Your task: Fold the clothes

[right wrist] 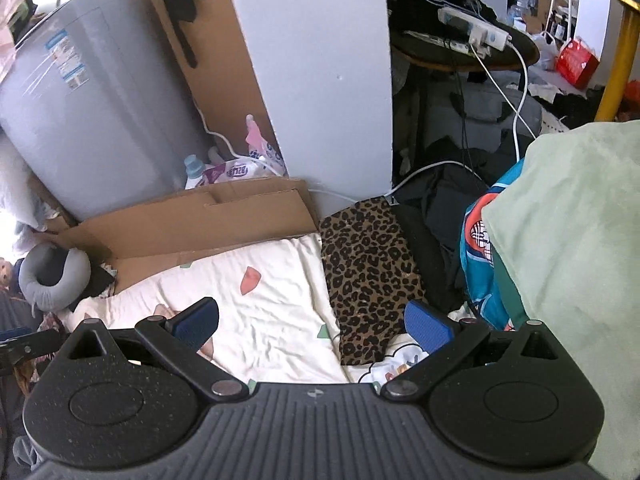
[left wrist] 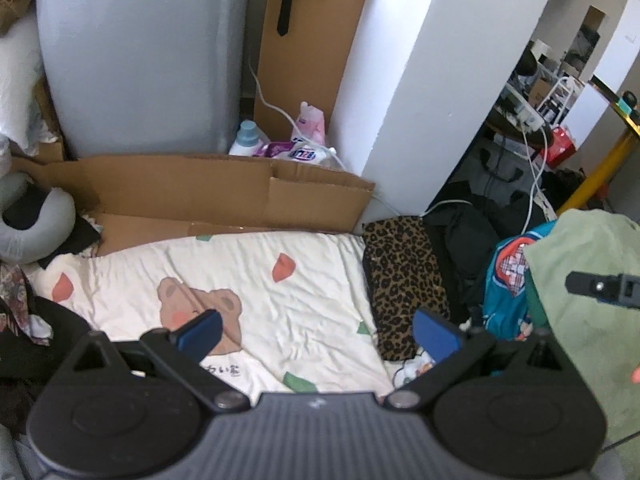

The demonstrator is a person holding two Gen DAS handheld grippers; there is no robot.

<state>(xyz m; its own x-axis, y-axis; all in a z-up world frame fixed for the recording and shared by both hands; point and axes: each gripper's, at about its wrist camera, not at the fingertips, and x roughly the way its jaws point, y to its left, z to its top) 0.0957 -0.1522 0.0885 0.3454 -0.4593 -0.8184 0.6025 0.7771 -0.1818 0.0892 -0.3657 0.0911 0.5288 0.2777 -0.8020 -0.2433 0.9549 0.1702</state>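
Wide apart and empty, blue-padded left gripper over a cream bear-print sheet, nothing between the pads. Same stance for the right gripper: fingers spread, gripping nothing, poised above the same sheet. Just beyond the right-hand pad in both views, a folded leopard-print garment flat on the sheet's right edge, its near end almost level with the fingertips yet outside the gap in the left wrist view, partly within the gap in the right wrist view. Farther right, a teal printed garment atop a heap of dark clothes. Pale green cloth close against the right side of the right wrist view, well to the right of that gripper's fingers; contact not clear. Same green cloth at the right edge of the left wrist view, a black gripper part in front of it. Grey neck pillow off the sheet's far left corner. Flattened cardboard along the far edge. Behind it, detergent bottles, a grey appliance and a white pillar.
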